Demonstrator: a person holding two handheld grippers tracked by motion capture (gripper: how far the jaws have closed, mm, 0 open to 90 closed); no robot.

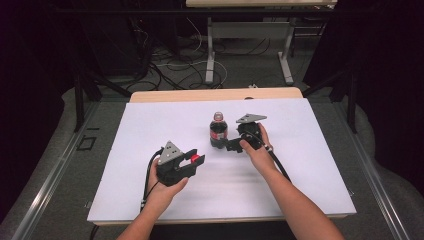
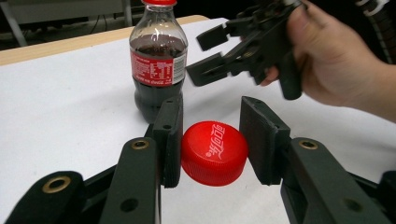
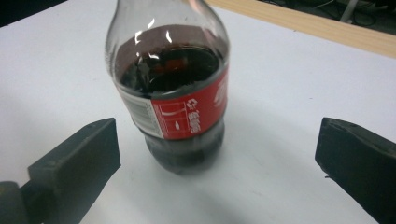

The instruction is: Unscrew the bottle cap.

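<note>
**Cap Off, Bottle Standing Free**

Nearest the person, the left gripper has its jaws squeezed tight on a red cap. The cap sits on its side between the pads, just above the white table. White writing runs across the top of the cap; it looks like the cola brand's name in Chinese letters.

A bit farther, in the middle of the table, stands the cola bottle. It is upright and partly full of dark drink. It looks to have a red top.

Just right of the bottle, the right gripper has its jaws spread wide. They point at the bottle without touching it.

To do this step well, the left gripper should probably keep a firm, steady squeeze so the cap does not pop out. The right gripper should stay clear so it does not tip the bottle.

The bottle's red label shows Coca-Cola writing, a barcode and a recycling sign. The small print is too tiny to read.
</note>
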